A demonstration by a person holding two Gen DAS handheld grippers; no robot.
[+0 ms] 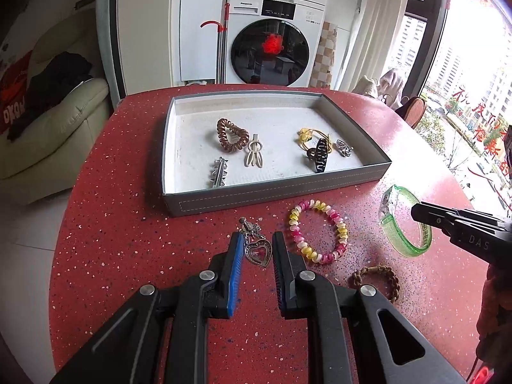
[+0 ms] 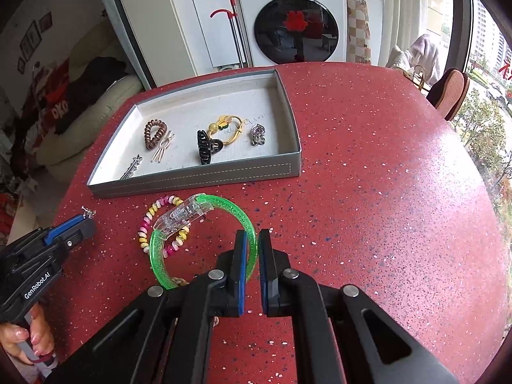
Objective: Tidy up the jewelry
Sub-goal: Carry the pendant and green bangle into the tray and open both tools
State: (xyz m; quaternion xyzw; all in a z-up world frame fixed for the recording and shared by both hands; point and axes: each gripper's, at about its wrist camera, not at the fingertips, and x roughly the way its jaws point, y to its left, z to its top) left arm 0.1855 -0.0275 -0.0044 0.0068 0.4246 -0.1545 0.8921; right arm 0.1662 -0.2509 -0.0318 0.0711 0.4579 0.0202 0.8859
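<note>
A grey tray [image 1: 265,196] on the red table holds a brown coil tie [image 1: 232,134], a cream clip [image 1: 253,155], a silver clip [image 1: 219,171], a yellow tie [image 1: 312,136], a black claw clip [image 1: 320,155] and a silver charm [image 1: 344,148]. My left gripper [image 1: 256,246] is open around a silver heart pendant [image 1: 257,251] on the table. My right gripper [image 2: 252,243] is shut on a green bangle [image 2: 166,267], its rim between the fingers. A pink-yellow coil bracelet [image 1: 316,230] and a brown braided bracelet [image 1: 377,280] lie on the table.
The tray [image 2: 198,179] sits toward the table's far side. A washing machine [image 1: 272,48] and a red-handled mop [image 1: 220,32] stand behind the table. A cream sofa [image 1: 57,121] is on the left. Windows run along the right.
</note>
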